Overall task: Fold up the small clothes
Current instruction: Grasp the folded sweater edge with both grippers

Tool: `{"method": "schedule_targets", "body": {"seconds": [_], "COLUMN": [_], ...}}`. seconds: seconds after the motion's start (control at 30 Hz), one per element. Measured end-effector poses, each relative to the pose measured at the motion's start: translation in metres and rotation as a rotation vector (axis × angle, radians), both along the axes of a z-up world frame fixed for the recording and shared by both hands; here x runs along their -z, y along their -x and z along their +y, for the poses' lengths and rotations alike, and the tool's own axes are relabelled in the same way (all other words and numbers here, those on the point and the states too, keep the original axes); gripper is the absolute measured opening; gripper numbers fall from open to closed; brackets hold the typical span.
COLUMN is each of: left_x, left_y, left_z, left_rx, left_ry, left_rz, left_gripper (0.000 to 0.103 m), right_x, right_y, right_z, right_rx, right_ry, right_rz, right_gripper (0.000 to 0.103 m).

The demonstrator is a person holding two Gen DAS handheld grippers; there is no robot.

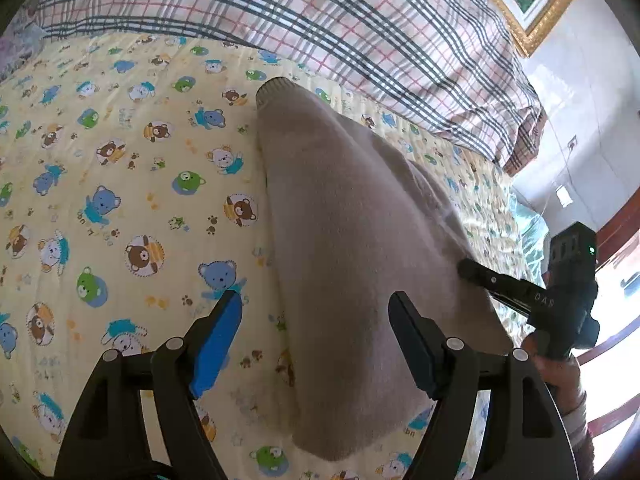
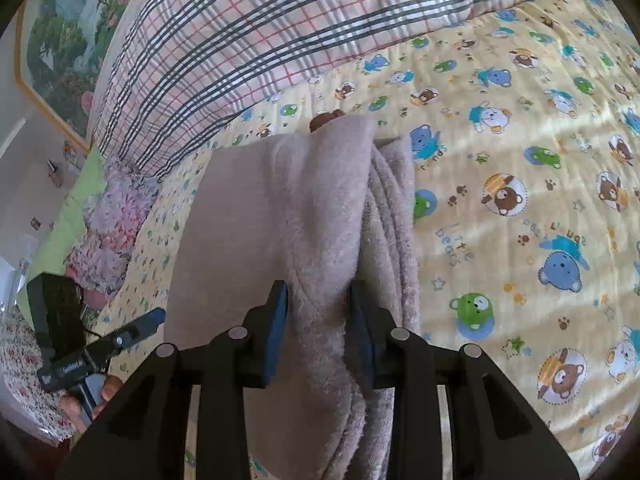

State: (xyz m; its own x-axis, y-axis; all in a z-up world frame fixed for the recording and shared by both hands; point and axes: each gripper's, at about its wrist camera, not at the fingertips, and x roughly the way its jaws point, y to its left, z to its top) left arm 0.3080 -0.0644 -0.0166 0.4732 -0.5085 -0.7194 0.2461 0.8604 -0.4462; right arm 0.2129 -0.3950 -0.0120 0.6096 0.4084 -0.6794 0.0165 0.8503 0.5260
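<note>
**Right tool pinches the garment's edge; left tool spread over it**

In the right wrist view the right tool (image 2: 320,336) sits low centre, its pads pressed onto a bunched edge of the beige fleece garment (image 2: 304,200), which runs up the frame's middle. In the left wrist view the left tool (image 1: 316,332) stands spread at the bottom, one finger on each side of the garment's near edge, gripping nothing. To fold well, I judge the left should close on that edge so both corners travel together, keeping layers aligned. The bear-print bed (image 1: 120,184) offers open room at left; the plaid quilt (image 1: 320,20) bounds the top.
</note>
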Motion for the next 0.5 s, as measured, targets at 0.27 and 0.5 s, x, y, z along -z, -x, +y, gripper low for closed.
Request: {"method": "schedule_targets", "body": {"seconds": [0.27,0.5], "left_x": [0.011,0.028], "left_y": [-0.023,-0.048], "left_z": [-0.016,-0.032], "left_rx": [0.004,0.004], "left_ry": [-0.020,0.005], "left_rz": [0.024,0.082], "left_gripper": [0.084,0.092], "right_x": [-0.020,0.005], "right_y": [0.012,0.006], "right_z": [-0.014,-0.019], "right_rx": [0.028,0.056], "right_ry": [0.053,0.107], "right_rz": [-0.068,-0.025], "right_gripper": [0.013,0.015]}}
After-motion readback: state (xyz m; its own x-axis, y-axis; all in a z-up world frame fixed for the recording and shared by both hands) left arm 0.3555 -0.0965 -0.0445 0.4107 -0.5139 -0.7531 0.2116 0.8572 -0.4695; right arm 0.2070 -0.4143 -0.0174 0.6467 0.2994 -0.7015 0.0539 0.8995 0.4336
